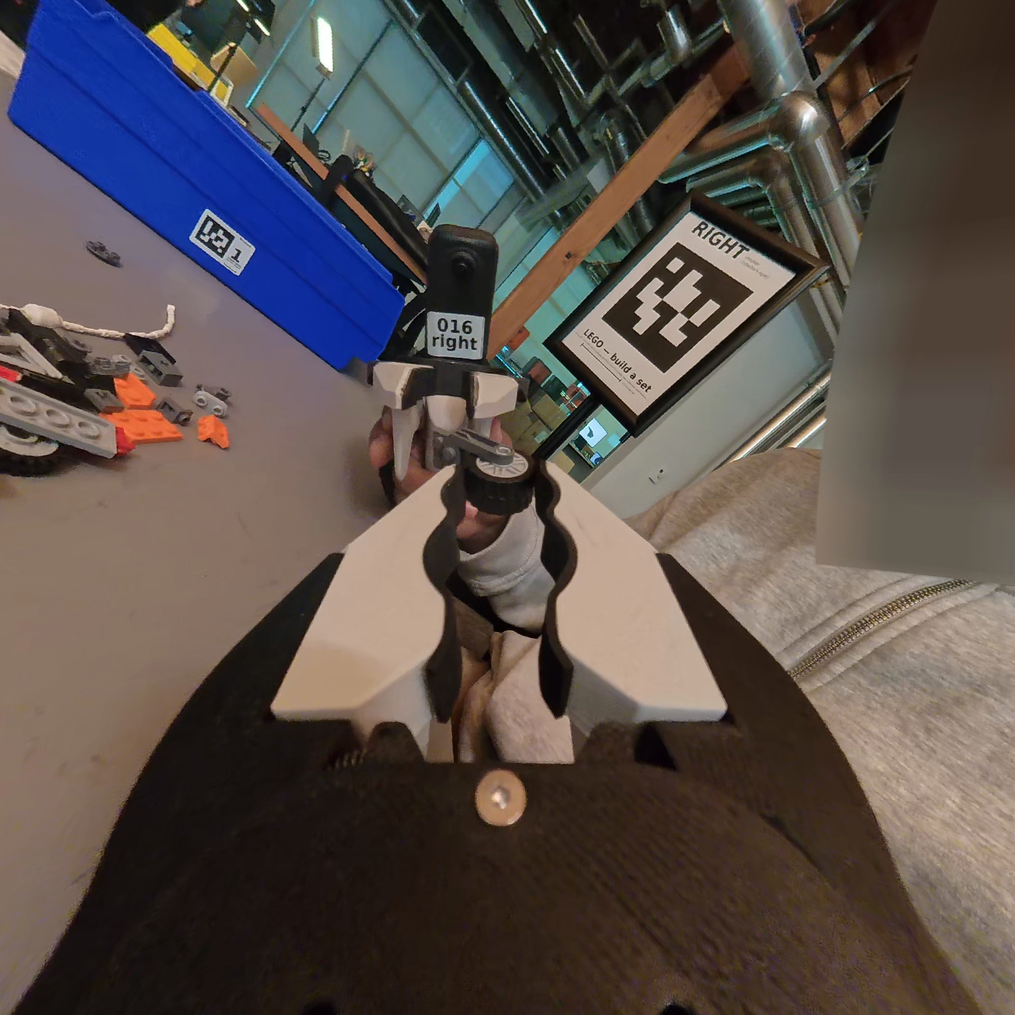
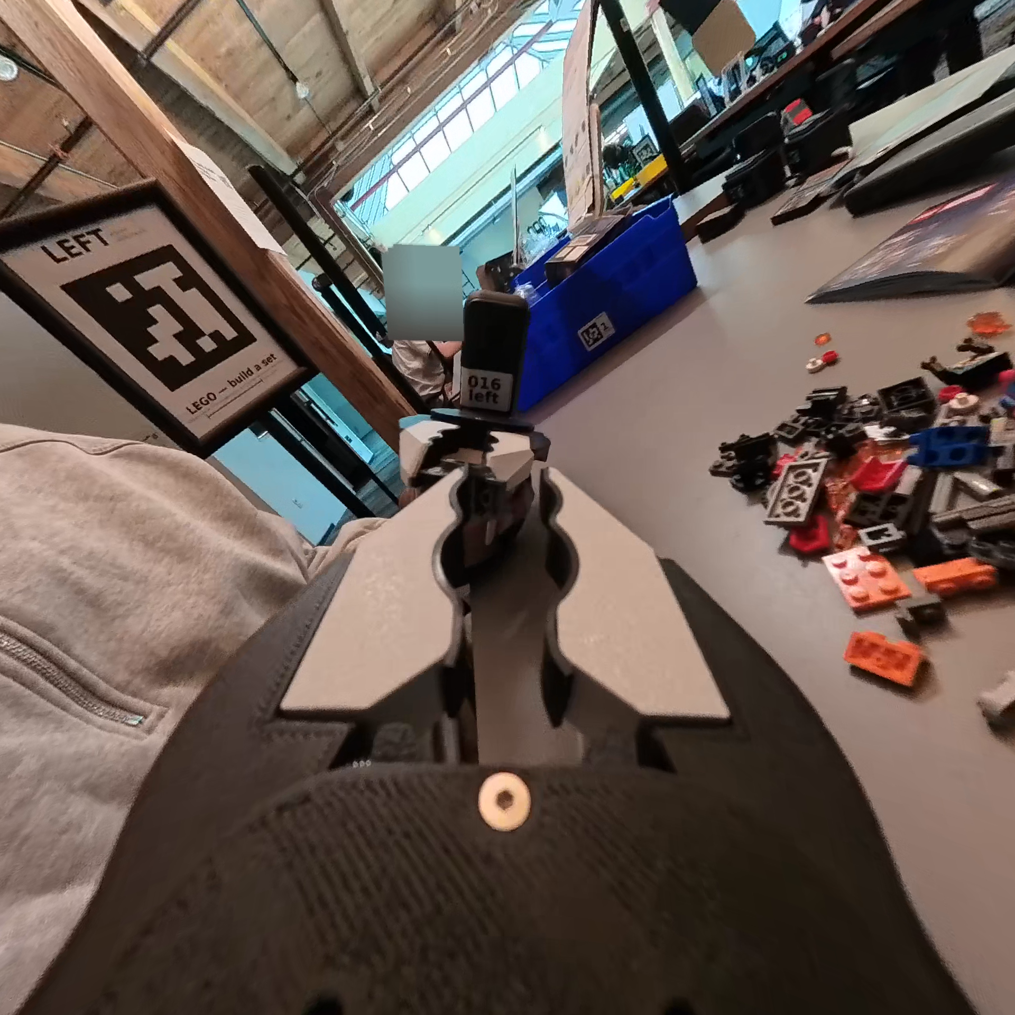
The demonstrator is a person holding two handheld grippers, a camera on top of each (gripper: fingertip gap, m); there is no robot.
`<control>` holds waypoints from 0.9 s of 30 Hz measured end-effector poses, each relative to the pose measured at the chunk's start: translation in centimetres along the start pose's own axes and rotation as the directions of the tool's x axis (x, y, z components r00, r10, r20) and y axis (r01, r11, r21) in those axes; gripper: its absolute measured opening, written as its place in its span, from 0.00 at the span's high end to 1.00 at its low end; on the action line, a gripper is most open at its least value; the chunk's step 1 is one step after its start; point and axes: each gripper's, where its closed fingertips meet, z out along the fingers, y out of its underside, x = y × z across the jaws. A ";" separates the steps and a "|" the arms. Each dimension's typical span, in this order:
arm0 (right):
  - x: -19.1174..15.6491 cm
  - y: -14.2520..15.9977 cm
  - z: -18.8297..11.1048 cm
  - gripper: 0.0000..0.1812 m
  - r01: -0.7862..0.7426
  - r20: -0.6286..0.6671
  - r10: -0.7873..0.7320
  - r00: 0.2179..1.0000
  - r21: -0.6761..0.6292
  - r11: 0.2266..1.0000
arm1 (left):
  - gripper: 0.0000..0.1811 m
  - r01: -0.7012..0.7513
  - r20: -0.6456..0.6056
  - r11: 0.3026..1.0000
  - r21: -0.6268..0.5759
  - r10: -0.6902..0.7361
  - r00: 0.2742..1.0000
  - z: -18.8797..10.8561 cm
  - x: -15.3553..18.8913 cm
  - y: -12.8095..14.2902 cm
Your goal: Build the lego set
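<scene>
1. The left claw [image 1: 497, 477] is closed at its tips on a small black rubber-tyred wheel with a grey spoked hub [image 1: 498, 490], held in the air off the grey worktop [image 1: 165, 549].
2. The right claw [image 1: 425, 439] faces it, just beyond, and seems clamped on a slim grey plastic arm piece [image 1: 475, 444].
3. The arm's long axis runs from the right claw across to the hub, its round end touching it.
4. The hub faces the right claw.
5. Loose orange and grey bricks [image 1: 148, 417] lie well apart, to the left.

A workshop or lab. Bare metal ducts [image 1: 791, 126] and timber beams [image 1: 620, 181] run overhead at 1 o'clock. Framed marker signs [image 2: 143, 307] stand by the counter [image 2: 686, 340].
</scene>
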 end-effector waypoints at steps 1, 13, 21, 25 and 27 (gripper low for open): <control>0.0 0.2 0.1 0.87 -0.001 -0.001 0.001 1.000 -0.013 1.000 | 0.87 -0.002 -0.009 1.000 -0.001 0.002 1.000 0.0 0.1 0.0; -1.8 1.7 0.9 0.97 -0.048 0.127 0.061 0.990 -0.105 0.993 | 0.87 0.035 -0.086 0.999 0.004 -0.035 0.996 0.0 1.0 -0.1; -1.7 0.8 0.4 0.99 -0.056 0.131 0.062 0.989 -0.049 0.997 | 0.87 0.050 -0.049 0.999 -0.005 -0.050 0.998 0.1 0.3 0.0; -1.8 0.8 0.4 0.98 -0.055 0.135 0.061 0.989 -0.046 0.997 | 0.87 0.047 -0.048 0.999 -0.009 -0.047 0.998 0.2 0.4 0.1; -1.8 0.7 0.3 0.98 -0.052 0.136 0.057 0.989 -0.042 0.998 | 0.87 0.045 -0.047 0.999 -0.010 -0.045 0.998 0.2 0.4 0.1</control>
